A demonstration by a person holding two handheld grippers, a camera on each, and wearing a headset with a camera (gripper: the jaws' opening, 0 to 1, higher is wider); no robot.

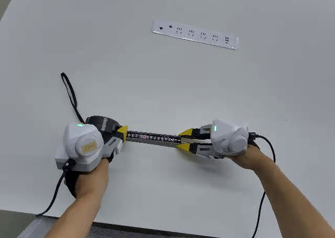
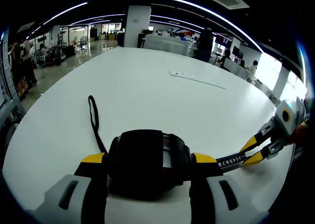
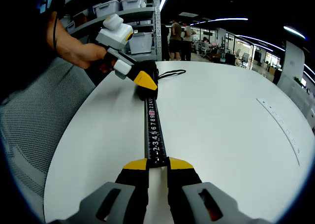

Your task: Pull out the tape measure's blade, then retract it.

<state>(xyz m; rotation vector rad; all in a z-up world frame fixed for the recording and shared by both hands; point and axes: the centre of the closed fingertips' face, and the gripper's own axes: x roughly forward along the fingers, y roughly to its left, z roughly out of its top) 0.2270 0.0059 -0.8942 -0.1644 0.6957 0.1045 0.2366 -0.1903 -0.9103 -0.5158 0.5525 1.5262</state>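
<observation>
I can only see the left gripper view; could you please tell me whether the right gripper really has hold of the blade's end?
Observer: Yes. In the right gripper view the right gripper is shut on the tip of the blade, with the printed scale running away from its jaws.
Operator: Thank you. Does the blade run straight all the way across?
Observer: In the head view it runs straight from the tape measure case to that gripper, with no kink visible.
</observation>
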